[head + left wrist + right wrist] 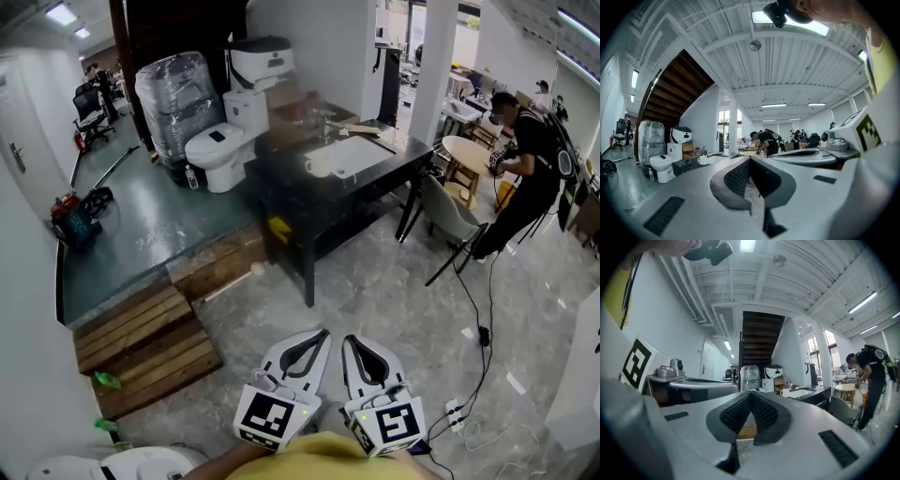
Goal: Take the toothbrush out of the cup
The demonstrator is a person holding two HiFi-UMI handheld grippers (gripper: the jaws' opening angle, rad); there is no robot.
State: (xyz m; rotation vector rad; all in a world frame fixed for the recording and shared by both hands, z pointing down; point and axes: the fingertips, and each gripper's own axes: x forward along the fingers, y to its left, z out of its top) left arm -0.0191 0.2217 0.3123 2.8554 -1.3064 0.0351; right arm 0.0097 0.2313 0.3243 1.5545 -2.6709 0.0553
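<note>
A white cup [318,165] stands on the black vanity counter [394,164] beside a white basin [354,154], far ahead of me. No toothbrush can be made out at this distance. My left gripper [322,334] and right gripper [348,341] hang side by side low in the head view, over the floor and well short of the counter. Both are shut with nothing between the jaws. In the left gripper view the cup [702,160] is small, left of the closed gripper [749,159]. The right gripper view has the cup [785,392] right of the closed gripper [750,393].
A white toilet [222,141] and a plastic-wrapped bundle [178,101] stand on the raised platform at the left. Wooden pallet steps [141,342] lie at the front left. A grey chair [448,214], floor cables [473,375] and a person [525,178] are at the right.
</note>
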